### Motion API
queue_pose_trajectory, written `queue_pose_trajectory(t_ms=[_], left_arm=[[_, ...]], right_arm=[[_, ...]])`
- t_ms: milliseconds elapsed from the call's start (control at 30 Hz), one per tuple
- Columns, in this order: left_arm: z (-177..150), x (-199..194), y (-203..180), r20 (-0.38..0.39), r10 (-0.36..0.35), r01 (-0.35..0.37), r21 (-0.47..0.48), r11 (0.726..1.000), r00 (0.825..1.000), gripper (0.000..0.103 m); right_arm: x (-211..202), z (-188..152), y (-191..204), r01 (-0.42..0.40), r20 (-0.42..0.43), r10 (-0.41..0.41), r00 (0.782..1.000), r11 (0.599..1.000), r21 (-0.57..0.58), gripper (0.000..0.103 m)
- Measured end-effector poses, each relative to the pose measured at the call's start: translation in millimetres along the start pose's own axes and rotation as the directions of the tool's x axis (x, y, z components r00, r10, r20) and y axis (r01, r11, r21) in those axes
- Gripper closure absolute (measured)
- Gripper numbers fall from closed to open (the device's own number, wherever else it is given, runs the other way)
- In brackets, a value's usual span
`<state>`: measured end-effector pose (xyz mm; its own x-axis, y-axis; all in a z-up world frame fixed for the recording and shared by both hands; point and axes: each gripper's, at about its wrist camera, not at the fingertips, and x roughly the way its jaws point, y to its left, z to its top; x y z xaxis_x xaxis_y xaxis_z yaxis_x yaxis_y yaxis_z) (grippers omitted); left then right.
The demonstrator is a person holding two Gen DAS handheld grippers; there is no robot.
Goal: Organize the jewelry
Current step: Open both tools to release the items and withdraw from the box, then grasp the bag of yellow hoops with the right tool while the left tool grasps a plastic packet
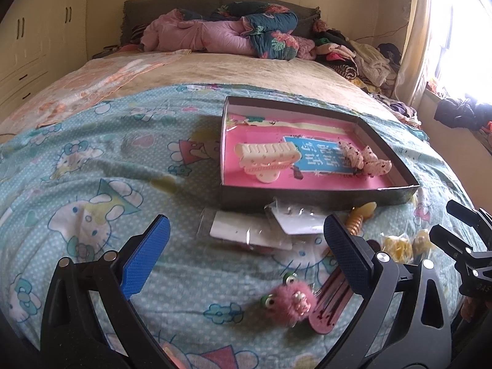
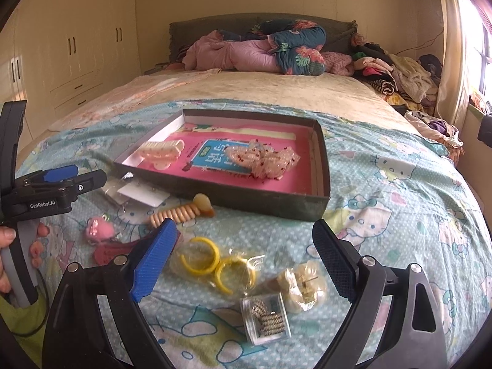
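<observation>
My blue ribbed rubber-like finger pads (image 2: 155, 259) look matt; the yellow open rings (image 2: 201, 256) are glossy plastic inside crinkled clear wrap.

Dark box (image 2: 276, 198) lined pink; teal dotted cat-print sheet (image 2: 399, 215); yellow rings (image 2: 201, 256); fuzzy pink charm (image 1: 292, 301); cream clip (image 1: 266, 160).

Shallow dark box (image 2: 264, 200), pink-lined, open on bed: cream claw clip (image 2: 161, 153) at left, speckled bagged pieces (image 2: 261, 158) at right. Outside, along near wall: white earring cards (image 2: 143, 195), beige spiral hair tie (image 2: 181, 210). Nearer: pink fuzzy charm (image 2: 100, 227), dark red comb clip (image 2: 113, 250), yellow open rings (image 2: 215, 264) bagged, cream bagged item (image 2: 303, 286), clear case of coiled earrings (image 2: 267, 319).
</observation>
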<state>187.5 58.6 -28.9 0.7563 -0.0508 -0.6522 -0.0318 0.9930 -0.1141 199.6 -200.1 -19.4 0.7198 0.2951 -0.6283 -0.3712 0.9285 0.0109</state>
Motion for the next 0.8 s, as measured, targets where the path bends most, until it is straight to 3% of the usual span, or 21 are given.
queue_pose_trajectory(t_ms=[533,800], left_arm=[[-15,3,28,-0.031,0.006,-0.008,-0.087,0.996,0.999,0.012],[-15,15,43,-0.048,-0.058,0.049,-0.177,0.983,0.997,0.016]], right_arm=[[13,-25,16,0.0,-0.055,-0.004,0.998,0.997,-0.083,0.016],[29,-34,24,0.008,-0.093,-0.021,0.995,0.99,-0.141,0.016]])
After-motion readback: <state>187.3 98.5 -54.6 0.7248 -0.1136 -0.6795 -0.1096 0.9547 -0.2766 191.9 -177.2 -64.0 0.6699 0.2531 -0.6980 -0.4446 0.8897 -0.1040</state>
